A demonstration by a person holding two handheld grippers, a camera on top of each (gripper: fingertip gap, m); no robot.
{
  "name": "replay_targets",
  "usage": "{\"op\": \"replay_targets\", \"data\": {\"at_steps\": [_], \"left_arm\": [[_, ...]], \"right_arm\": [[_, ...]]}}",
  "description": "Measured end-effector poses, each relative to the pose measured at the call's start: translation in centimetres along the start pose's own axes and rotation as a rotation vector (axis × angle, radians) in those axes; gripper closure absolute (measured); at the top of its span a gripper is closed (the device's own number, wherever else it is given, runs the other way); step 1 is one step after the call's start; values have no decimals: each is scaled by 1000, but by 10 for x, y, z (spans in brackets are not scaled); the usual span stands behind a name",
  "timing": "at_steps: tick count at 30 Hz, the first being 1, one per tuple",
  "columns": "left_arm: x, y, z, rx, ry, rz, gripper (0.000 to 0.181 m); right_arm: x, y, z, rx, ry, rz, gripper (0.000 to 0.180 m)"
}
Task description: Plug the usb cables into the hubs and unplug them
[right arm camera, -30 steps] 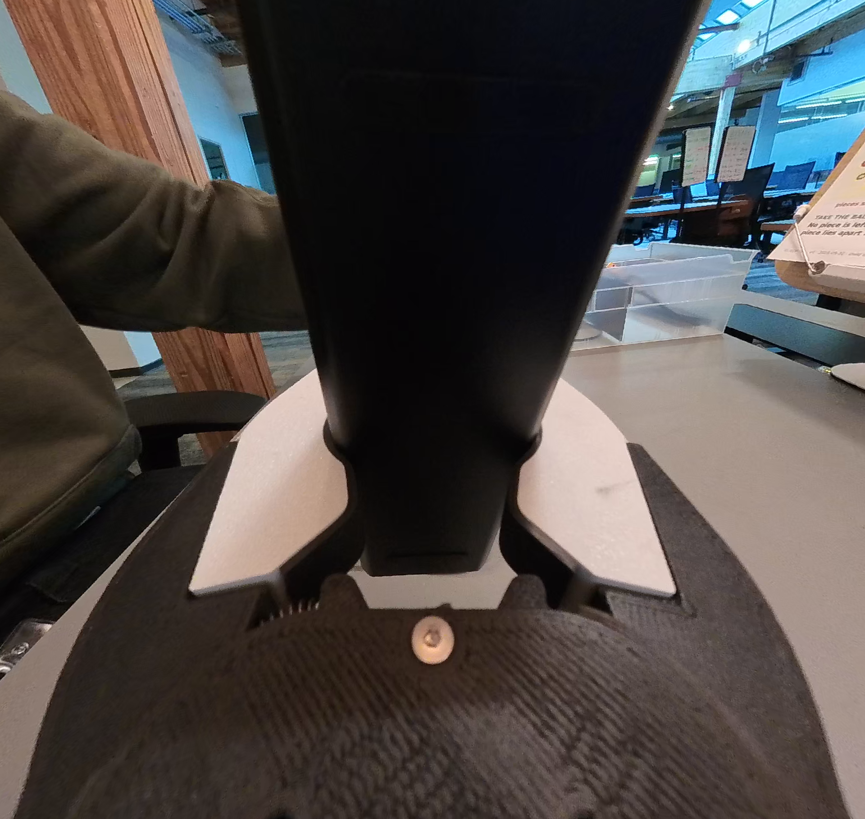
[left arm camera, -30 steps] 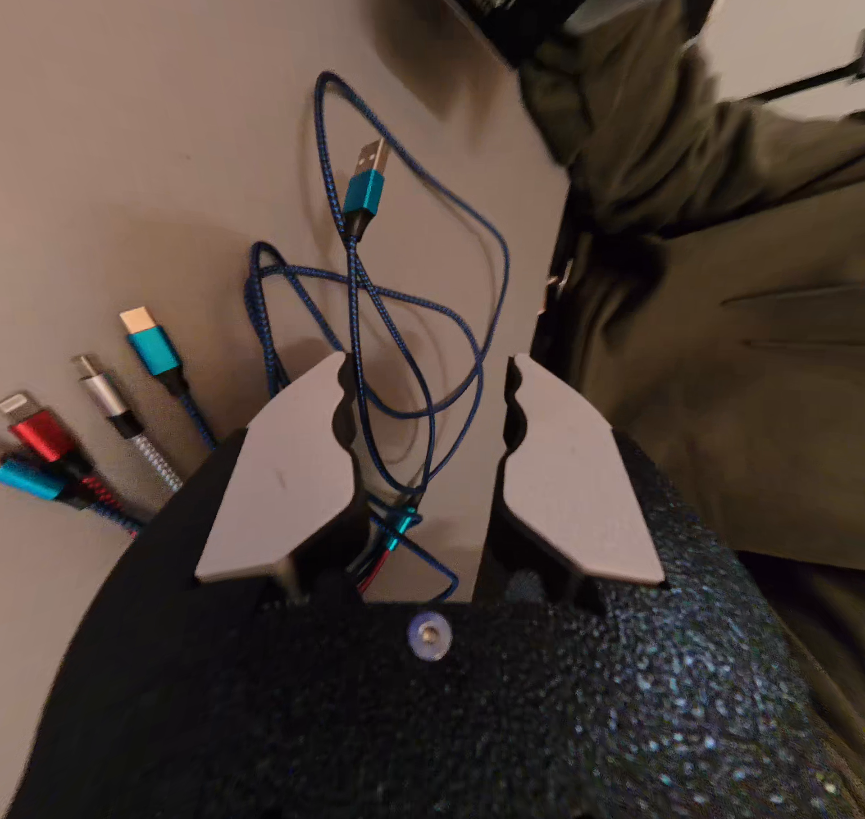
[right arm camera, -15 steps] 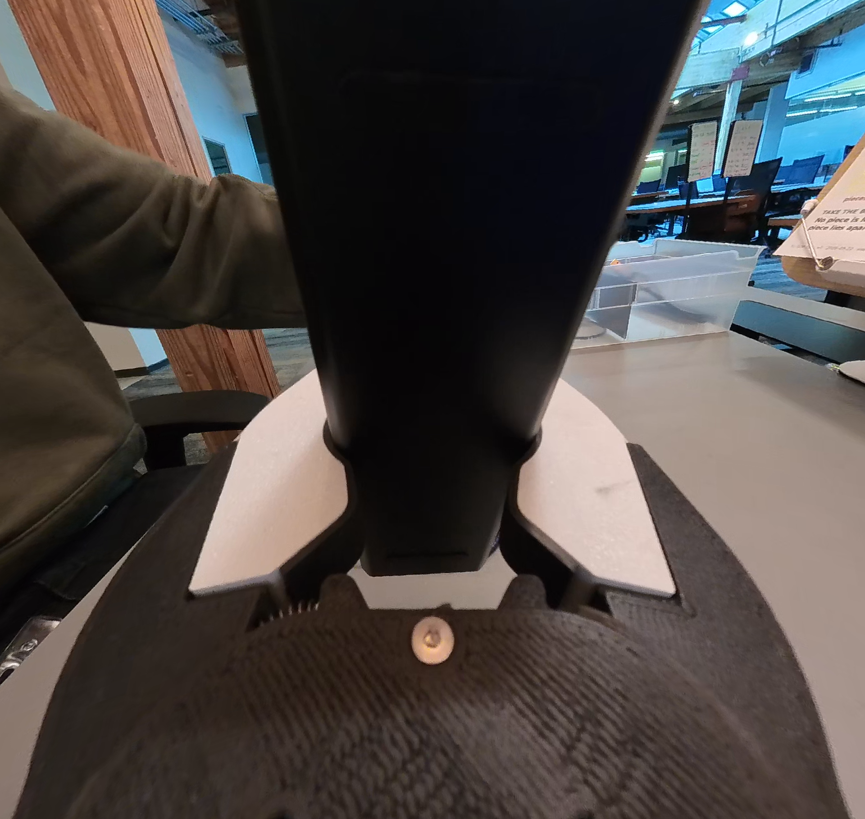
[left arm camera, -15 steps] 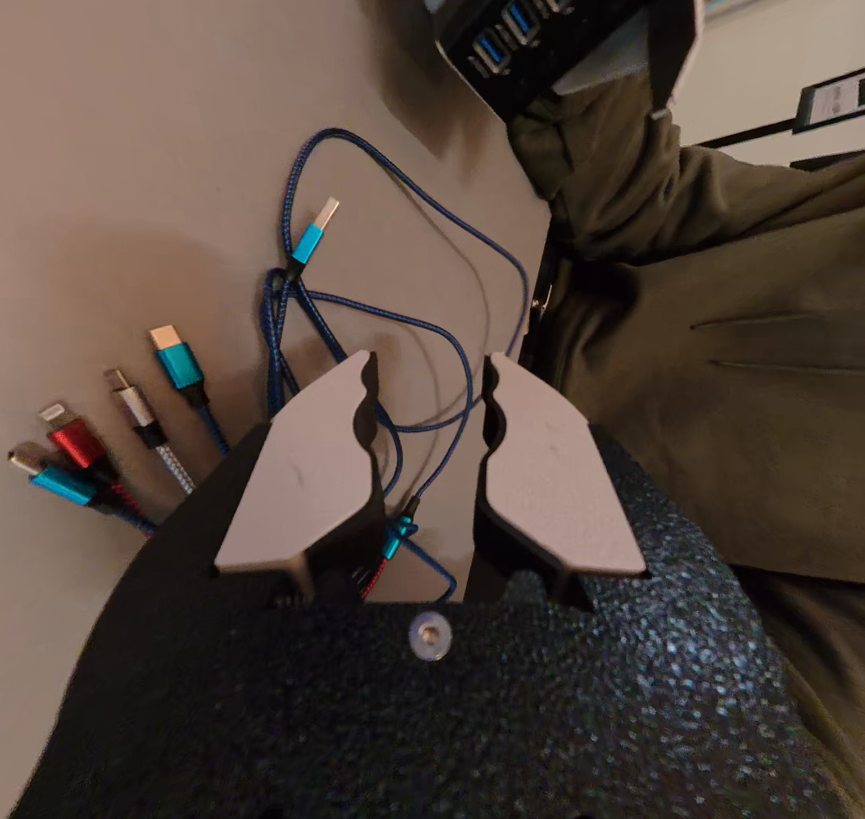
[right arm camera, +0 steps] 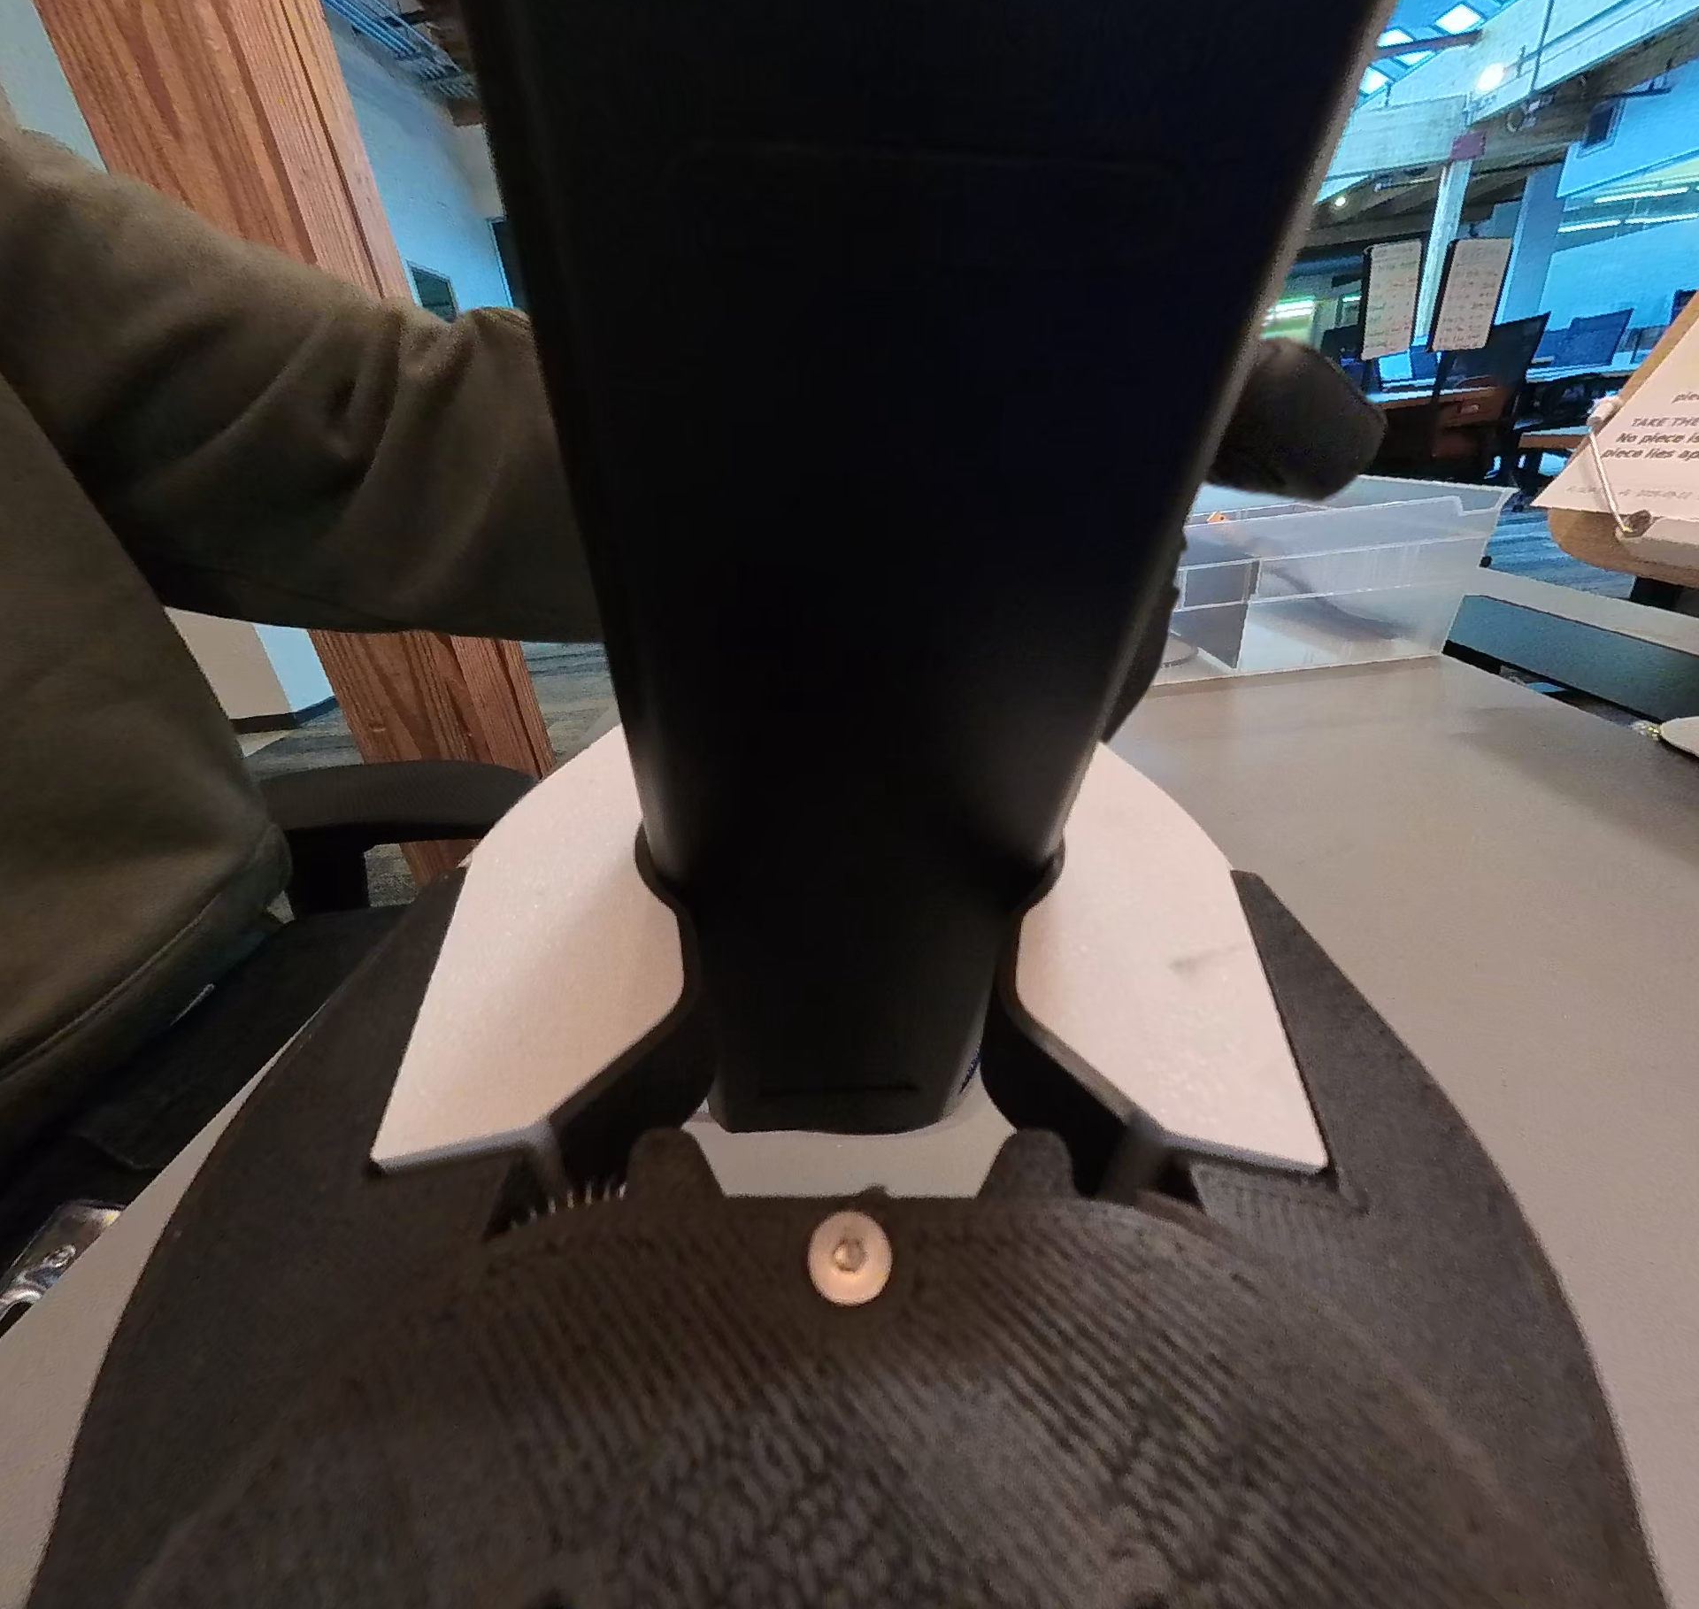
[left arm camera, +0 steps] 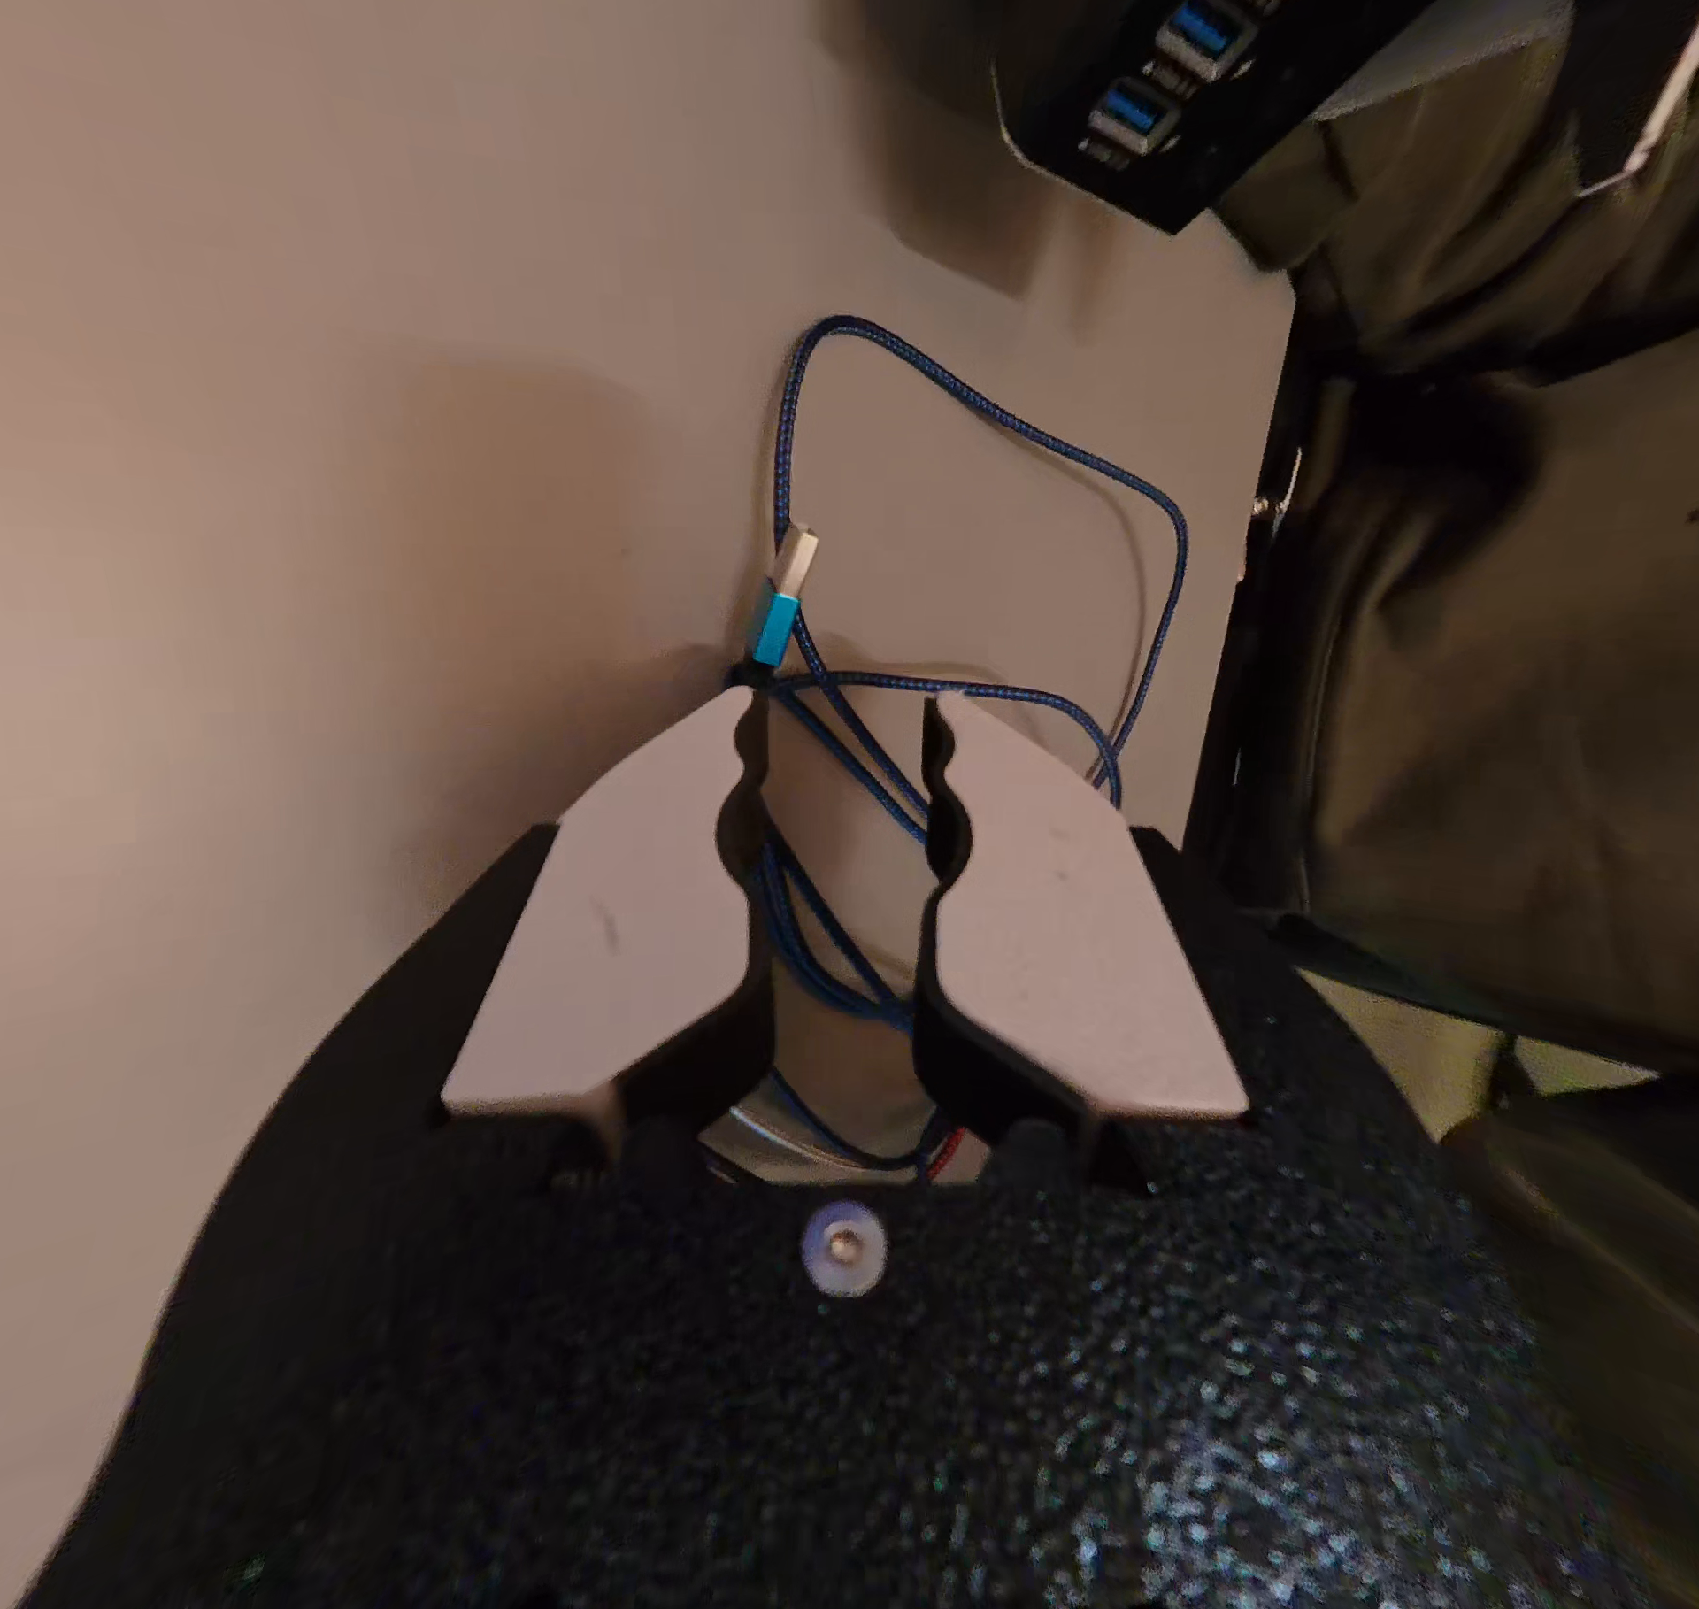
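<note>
**Braided cable under one gripper, hub clamped in the other**

The left gripper (left arm camera: 841, 710) hangs over a smooth, matte beige table (left arm camera: 368, 369), its two pale, scallop-edged fingers (left arm camera: 634, 912) set a narrow gap apart and gripping nothing. Loops of blue braided cable (left arm camera: 1057, 461) lie on the table, some strands running through that gap. The cable's plug (left arm camera: 781, 599) — a teal metal sleeve ending in a silver rectangular shell — sits just beyond the left fingertip, pointing away from the camera. At the upper right, a black boxy hub (left arm camera: 1186, 94) hangs above the table, showing a row of blue-tongued ports. An olive fabric jacket (left arm camera: 1471, 645) fills the right edge.

In the right wrist view, the right gripper (right arm camera: 850, 866) is clamped on the hub (right arm camera: 873, 461) — a smooth, flat black slab that widens upward and blocks most of the view, its narrow end seated between the white fingers (right arm camera: 542, 986). Behind it stand a grained wooden post (right arm camera: 211, 140) and a clear plastic bin (right arm camera: 1333, 572) on the grey table (right arm camera: 1379, 829).
</note>
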State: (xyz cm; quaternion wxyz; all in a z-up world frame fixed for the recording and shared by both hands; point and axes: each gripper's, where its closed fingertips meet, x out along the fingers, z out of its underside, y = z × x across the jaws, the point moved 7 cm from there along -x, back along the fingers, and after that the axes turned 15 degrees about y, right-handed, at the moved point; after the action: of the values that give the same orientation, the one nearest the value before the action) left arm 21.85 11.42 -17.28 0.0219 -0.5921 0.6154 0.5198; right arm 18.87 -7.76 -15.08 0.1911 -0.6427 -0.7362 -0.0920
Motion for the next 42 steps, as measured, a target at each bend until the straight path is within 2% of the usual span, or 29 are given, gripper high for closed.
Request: {"op": "replay_targets", "data": {"at_steps": [6, 14, 18, 21, 24, 32, 42], "left_arm": [[2, -24, -8, -19, 24, 51, 150], [16, -26, -15, -139, -111, 334, 123], [27, -26, -21, -199, -153, 453, 123], [33, -26, -15, -216, -238, 511, 124], [34, -26, -14, -242, -265, 564, 133], [34, -33, -12, -282, -206, 688, 153], [37, -33, -7, -127, -94, 735, 166]], "right_arm": [[0, -1, 0, -3, -4, -6, 106], [-1, -2, -1, 0, 9, -20, 107], [-2, -2, -1, 6, 13, -30, 107], [-2, -2, -2, 11, 21, -32, 106], [-2, -2, -1, 14, 13, -37, 107], [-1, -3, -1, 10, 6, -48, 106], [-2, -2, -1, 12, 8, -44, 107]]}}
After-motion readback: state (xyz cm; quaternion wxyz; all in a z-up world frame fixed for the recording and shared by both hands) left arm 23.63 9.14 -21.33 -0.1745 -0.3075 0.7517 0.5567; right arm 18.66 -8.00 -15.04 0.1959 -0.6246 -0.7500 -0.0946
